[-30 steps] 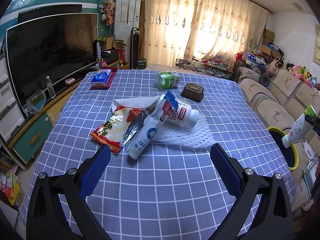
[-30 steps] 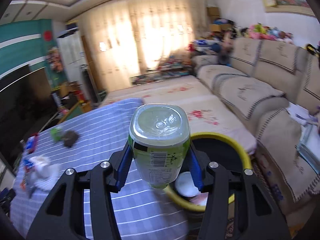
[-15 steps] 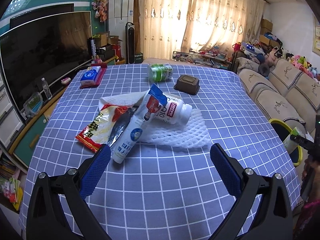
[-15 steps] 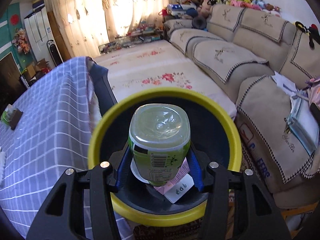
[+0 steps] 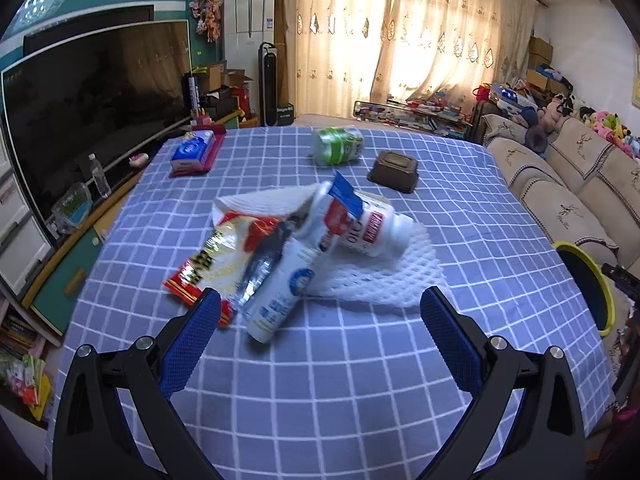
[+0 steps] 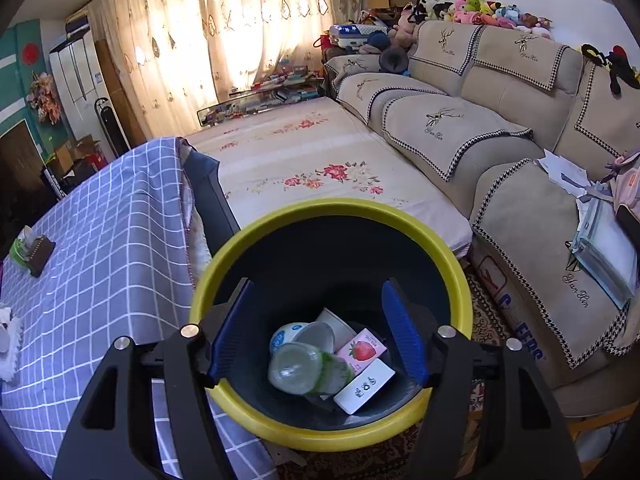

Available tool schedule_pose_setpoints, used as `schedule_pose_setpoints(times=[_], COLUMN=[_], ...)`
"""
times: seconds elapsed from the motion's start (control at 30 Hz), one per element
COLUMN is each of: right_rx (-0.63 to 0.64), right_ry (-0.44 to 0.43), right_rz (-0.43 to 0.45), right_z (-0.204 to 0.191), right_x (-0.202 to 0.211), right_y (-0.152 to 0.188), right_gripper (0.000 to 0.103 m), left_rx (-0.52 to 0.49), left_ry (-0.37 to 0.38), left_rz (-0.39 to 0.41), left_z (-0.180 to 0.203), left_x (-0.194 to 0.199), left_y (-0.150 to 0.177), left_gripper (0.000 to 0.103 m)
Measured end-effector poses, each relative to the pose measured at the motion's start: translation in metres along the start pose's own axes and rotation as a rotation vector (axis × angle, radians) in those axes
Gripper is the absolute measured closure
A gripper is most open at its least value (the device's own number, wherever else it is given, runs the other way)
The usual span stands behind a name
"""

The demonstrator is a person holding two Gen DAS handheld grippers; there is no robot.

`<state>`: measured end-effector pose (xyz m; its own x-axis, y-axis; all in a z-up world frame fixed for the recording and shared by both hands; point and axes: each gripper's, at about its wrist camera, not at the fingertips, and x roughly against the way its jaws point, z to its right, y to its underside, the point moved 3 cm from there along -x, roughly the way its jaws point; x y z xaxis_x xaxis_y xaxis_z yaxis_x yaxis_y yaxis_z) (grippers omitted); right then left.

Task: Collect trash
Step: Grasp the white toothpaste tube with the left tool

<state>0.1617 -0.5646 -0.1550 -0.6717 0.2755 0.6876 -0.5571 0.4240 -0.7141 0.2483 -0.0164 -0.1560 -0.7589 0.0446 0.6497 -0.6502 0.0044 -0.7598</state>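
Left wrist view: the left gripper [image 5: 320, 312] hangs above the bench [image 5: 360, 392], its fingers [image 5: 192, 336] spread wide and holding nothing. Ahead of it the remaining trash lies in a heap: a red and yellow snack wrapper [image 5: 216, 260], a white tube [image 5: 280, 292] lying across it, a white pill bottle [image 5: 372, 228] on its side, and a torn carton flap [image 5: 340, 204], all partly resting on white foam netting [image 5: 380, 276]. Farther back lie a green can [image 5: 338, 146] on its side, a brown box [image 5: 394, 166] and a tissue pack [image 5: 192, 154].

The wrapper and netting look light and limp, so they would likely crumple in a pinch; an edge or bunched fold seems the best hold. The tube and the bottle look stiff, smooth and light, probably best taken across the middle of the body.

Right wrist view: the right gripper [image 6: 316, 328] hovers over the yellow-rimmed bin [image 6: 256, 248] beside the bench, fingers parted and empty. At the bin's bottom lie a green-labelled clear bottle [image 6: 308, 368], a strawberry carton [image 6: 362, 350] and a white cup [image 6: 294, 334].

Only this view shows the bin's contents; the left view catches just its rim. Only the left view shows the heap.
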Motion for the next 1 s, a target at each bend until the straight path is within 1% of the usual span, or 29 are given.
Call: schedule_pose_setpoints(times=[0.2, 0.27, 0.33, 0.37, 0.43, 0.53, 0.63, 0.8, 0.87, 0.9, 0.93, 1.0], right_rx=[0.005, 0.006, 0.007, 0.006, 0.006, 0.005, 0.010, 0.016, 0.016, 0.016, 0.016, 0.014], right_ry=[-0.013, -0.014, -0.014, -0.014, -0.012, -0.012, -0.013, -0.016, -0.016, -0.015, -0.015, -0.016], right_rz=[0.001, -0.004, -0.007, -0.009, -0.014, -0.021, -0.030, -0.040, -0.042, -0.041, -0.042, -0.040], right_z=[-0.005, -0.006, -0.007, -0.007, -0.006, -0.007, -0.010, -0.014, -0.015, -0.015, -0.015, -0.015], right_x=[0.002, 0.001, 0.000, -0.001, -0.003, -0.006, -0.010, -0.016, -0.017, -0.017, -0.017, -0.017], right_y=[0.000, -0.001, -0.001, -0.001, -0.001, 0.000, 0.001, 0.003, 0.002, 0.002, 0.002, 0.002], right_gripper=[0.040, 0.040, 0.040, 0.040, 0.040, 0.040, 0.040, 0.040, 0.040, 0.040, 0.040, 0.040], left_rx=[-0.044, -0.065, -0.082, -0.083, -0.082, -0.090, -0.117, -0.135, -0.135, -0.134, -0.133, -0.131], left_ry=[-0.029, -0.031, -0.018, -0.012, 0.004, 0.028, 0.023, 0.032, 0.039, 0.043, 0.046, 0.051], left_rz=[0.021, 0.017, 0.005, -0.007, -0.030, -0.049, -0.048, -0.062, -0.071, -0.078, -0.083, -0.085], left_z=[-0.008, -0.008, -0.008, -0.009, -0.011, -0.011, -0.008, -0.003, -0.002, -0.002, -0.002, -0.003], left_x=[-0.010, -0.016, -0.025, -0.029, -0.038, -0.048, -0.054, -0.063, -0.066, -0.068, -0.071, -0.071], left_y=[-0.016, -0.020, -0.022, -0.022, -0.024, -0.024, -0.026, -0.027, -0.027, -0.027, -0.028, -0.028], left_gripper=[0.006, 0.012, 0.017, 0.022, 0.030, 0.036, 0.039, 0.050, 0.059, 0.062, 0.066, 0.069])
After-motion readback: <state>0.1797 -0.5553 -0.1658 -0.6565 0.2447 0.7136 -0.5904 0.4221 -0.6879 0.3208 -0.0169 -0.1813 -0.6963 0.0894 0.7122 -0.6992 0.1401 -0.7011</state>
